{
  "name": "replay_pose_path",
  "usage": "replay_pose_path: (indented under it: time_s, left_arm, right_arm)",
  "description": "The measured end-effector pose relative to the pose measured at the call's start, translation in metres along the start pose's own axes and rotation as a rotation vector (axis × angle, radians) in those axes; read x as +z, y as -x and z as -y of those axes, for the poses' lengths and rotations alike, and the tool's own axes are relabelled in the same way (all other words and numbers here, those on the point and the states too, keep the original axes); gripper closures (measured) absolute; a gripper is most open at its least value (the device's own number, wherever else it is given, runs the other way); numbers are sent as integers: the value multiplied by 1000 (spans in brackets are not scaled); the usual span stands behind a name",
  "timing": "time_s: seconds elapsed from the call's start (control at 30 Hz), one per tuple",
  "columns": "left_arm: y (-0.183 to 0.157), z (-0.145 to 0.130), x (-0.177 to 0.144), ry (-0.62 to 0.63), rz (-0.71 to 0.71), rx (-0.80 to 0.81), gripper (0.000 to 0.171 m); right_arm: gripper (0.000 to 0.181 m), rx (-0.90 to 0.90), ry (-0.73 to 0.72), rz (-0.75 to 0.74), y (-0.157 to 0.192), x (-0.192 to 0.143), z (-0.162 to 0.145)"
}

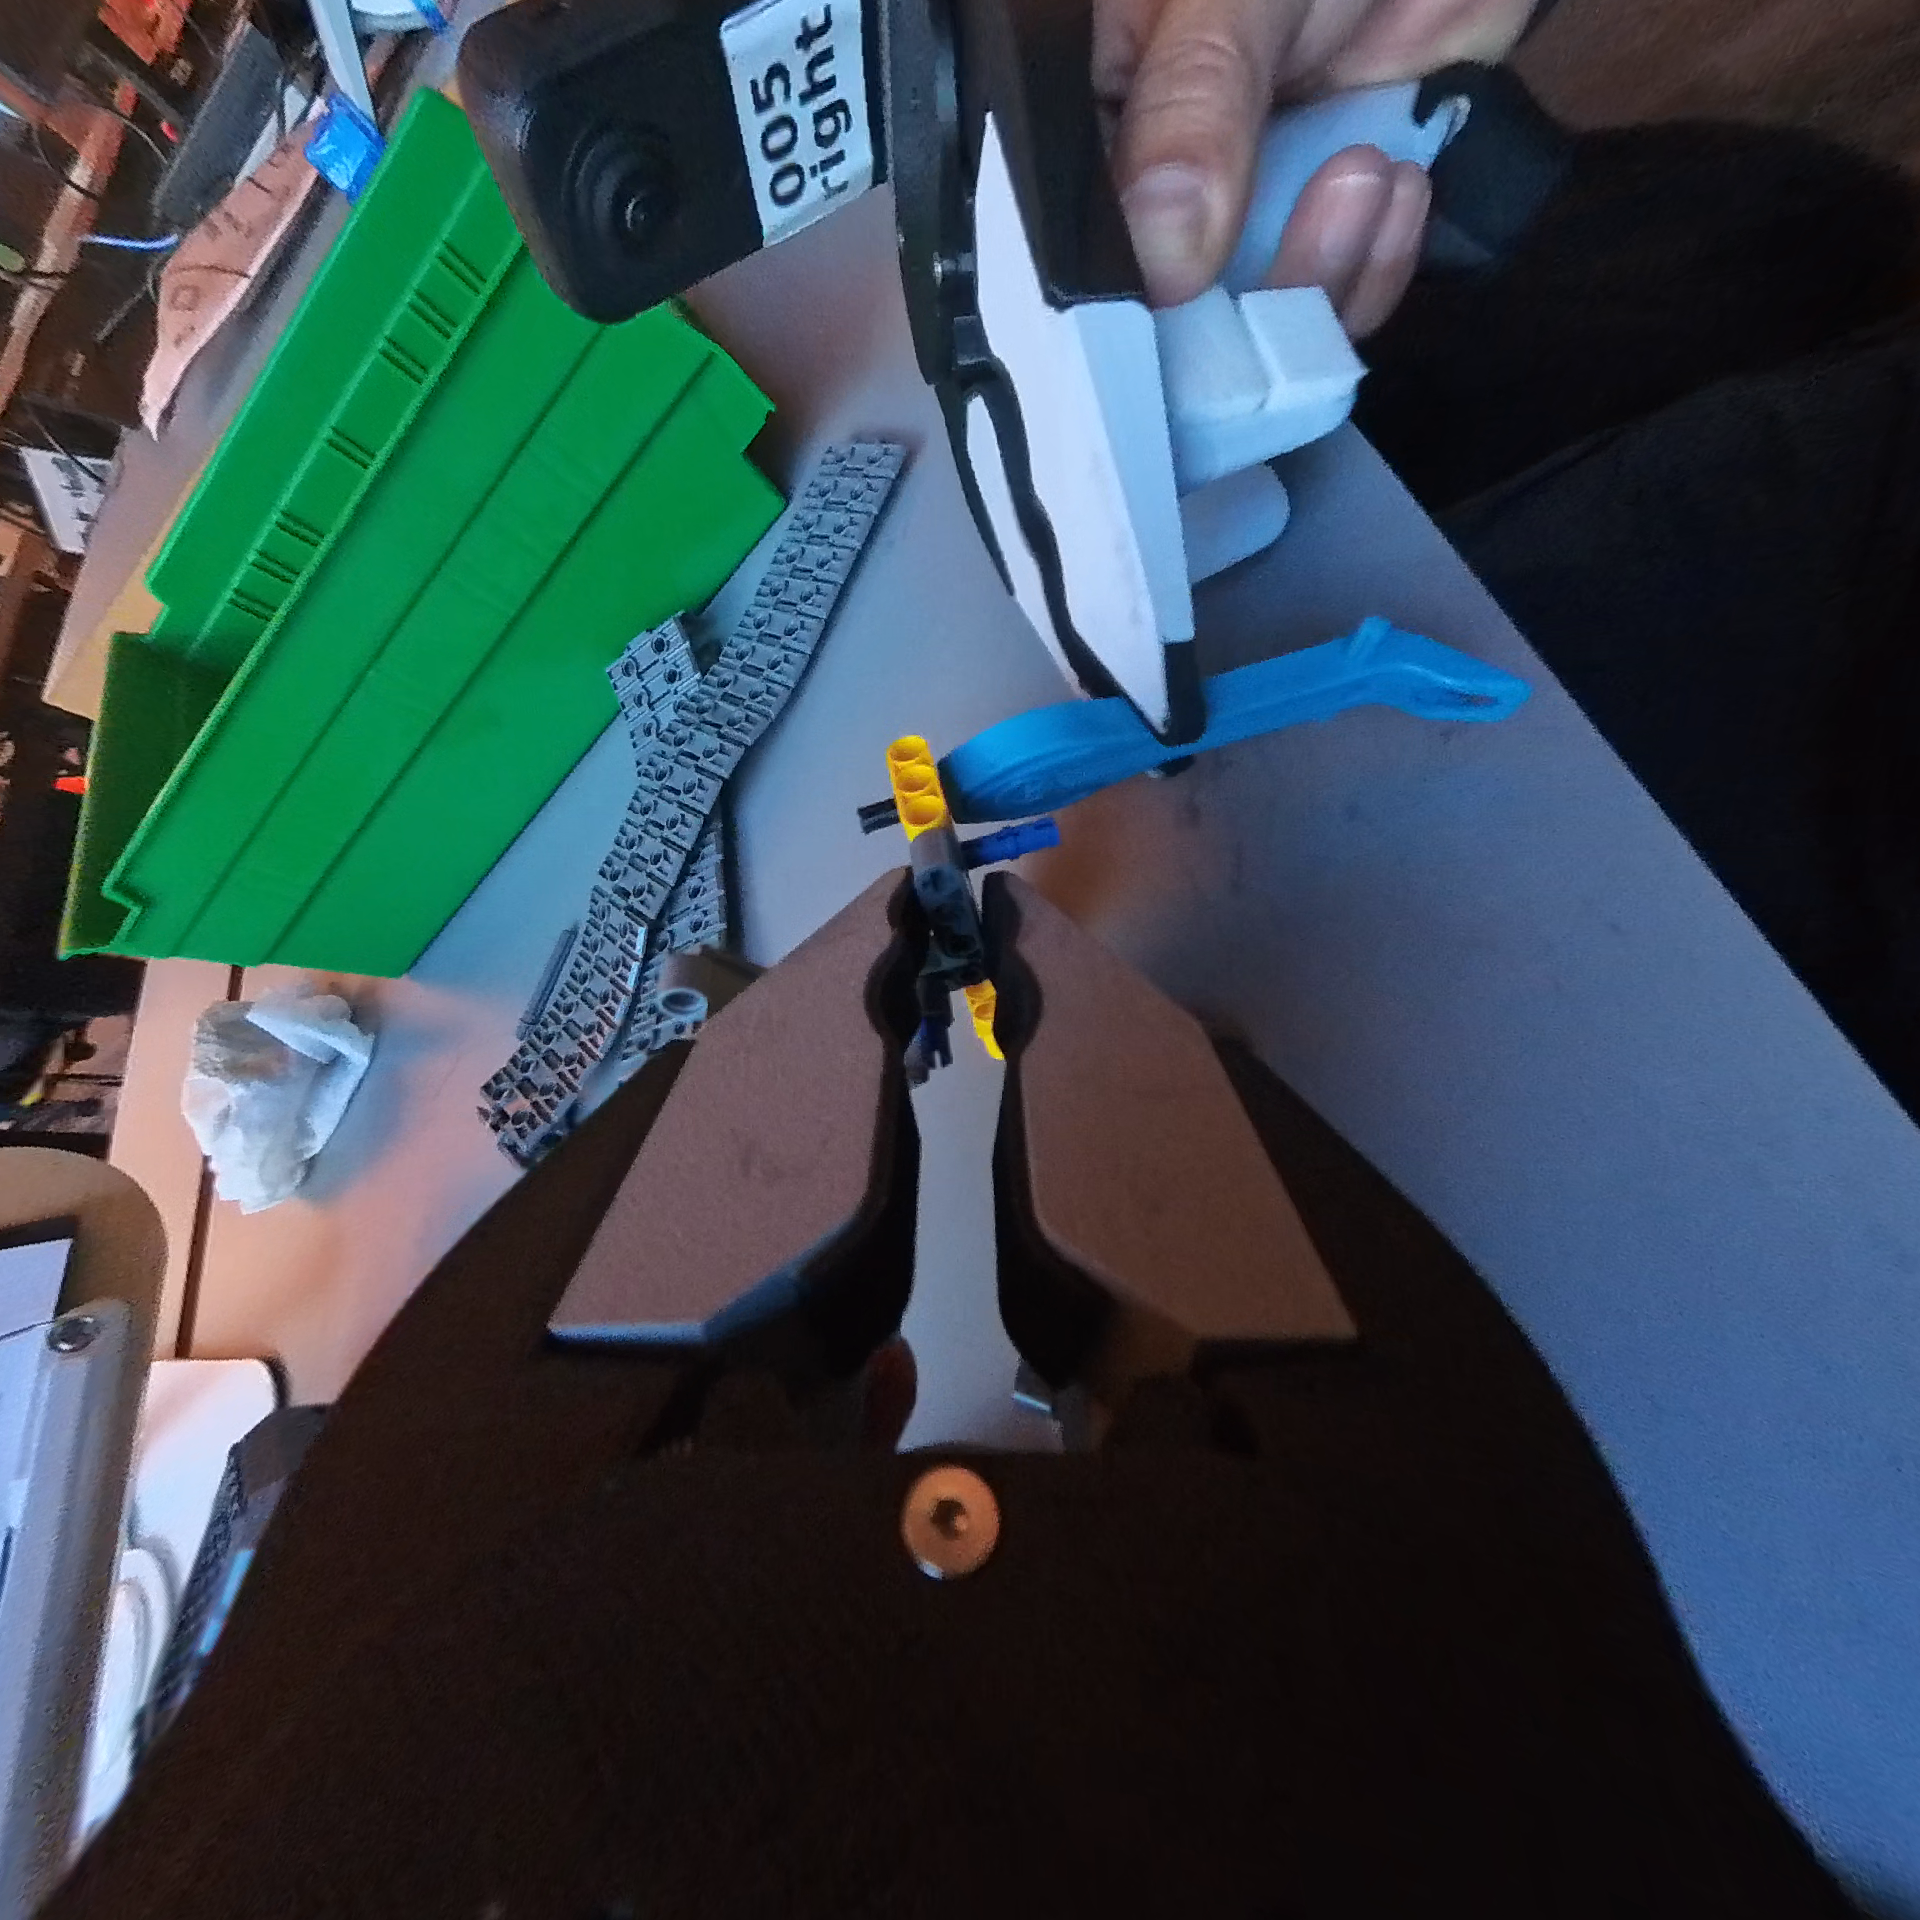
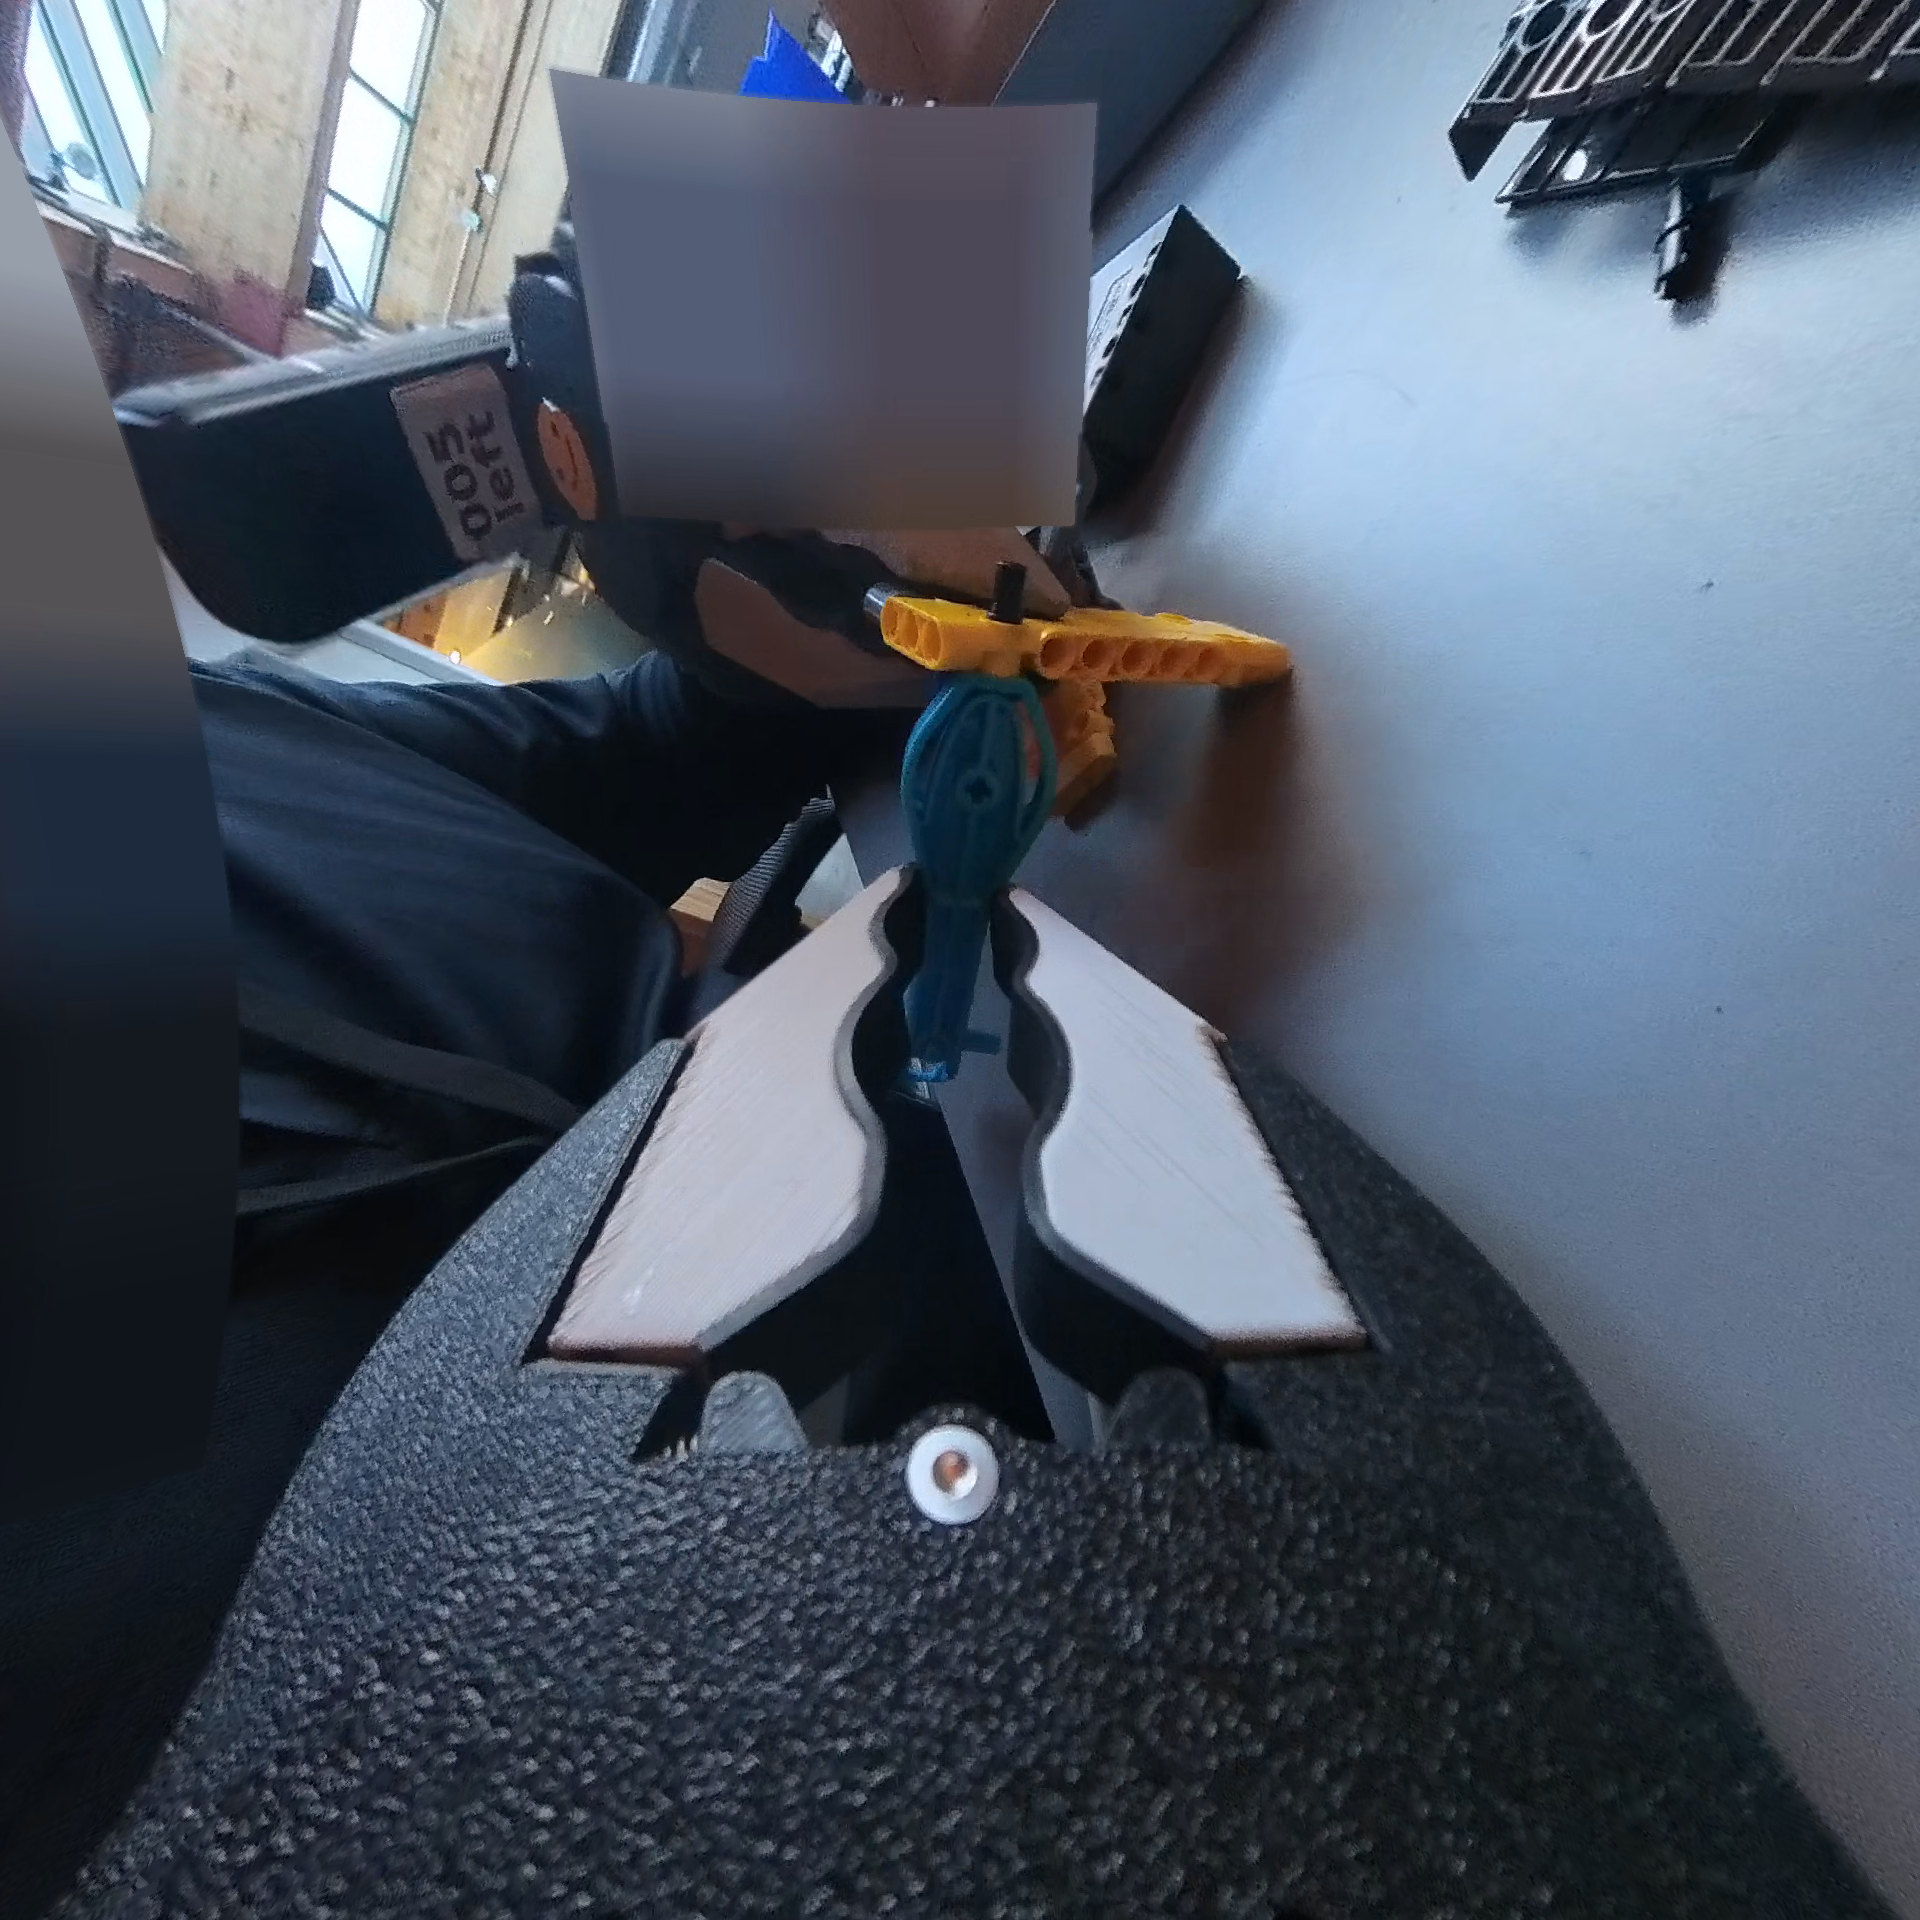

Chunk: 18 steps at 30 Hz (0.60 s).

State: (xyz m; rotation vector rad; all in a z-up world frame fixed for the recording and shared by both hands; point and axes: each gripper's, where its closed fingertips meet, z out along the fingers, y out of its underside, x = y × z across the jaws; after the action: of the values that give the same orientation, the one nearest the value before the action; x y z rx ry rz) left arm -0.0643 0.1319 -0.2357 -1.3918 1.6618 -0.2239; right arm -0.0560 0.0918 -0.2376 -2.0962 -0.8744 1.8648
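My left gripper (image 1: 948, 896) is shut on a small toy-brick assembly (image 1: 943, 914) of black and yellow beams with blue pins, held above the grey table (image 1: 1455, 935). Its yellow beam end (image 1: 916, 788) sticks out past the fingertips. My right gripper (image 2: 956, 883) is shut on a blue plastic pry tool (image 2: 951, 935); in the left wrist view that tool (image 1: 1247, 701) reaches in from the right and its broad tip touches the yellow beam. In the right wrist view the yellow beams (image 2: 1081, 644) sit just beyond the tool's tip, held by the other gripper.
A green ridged plastic tray (image 1: 436, 582) lies at the left of the table. Grey tread links (image 1: 717, 707) lie in strips beside it. A crumpled white tissue (image 1: 275, 1081) lies nearer. A person's hand (image 1: 1226, 135) holds the right gripper. Dark brick parts (image 2: 1662, 94) lie on the table. Some 4 cm of space lies between my two pairs of fingers.
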Motion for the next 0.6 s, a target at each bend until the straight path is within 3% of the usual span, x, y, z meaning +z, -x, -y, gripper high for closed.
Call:
replay_pose_path:
  time_s: [0.17,0.6]
  left_arm:
    - [-4,2,1,33,26,68,164]
    - [-10,1,-4,43,-29,93,163]
  right_arm:
    - [175,-75,33,-66,-3,4,-6]
    - [175,-66,76,-27,0,5,-11]
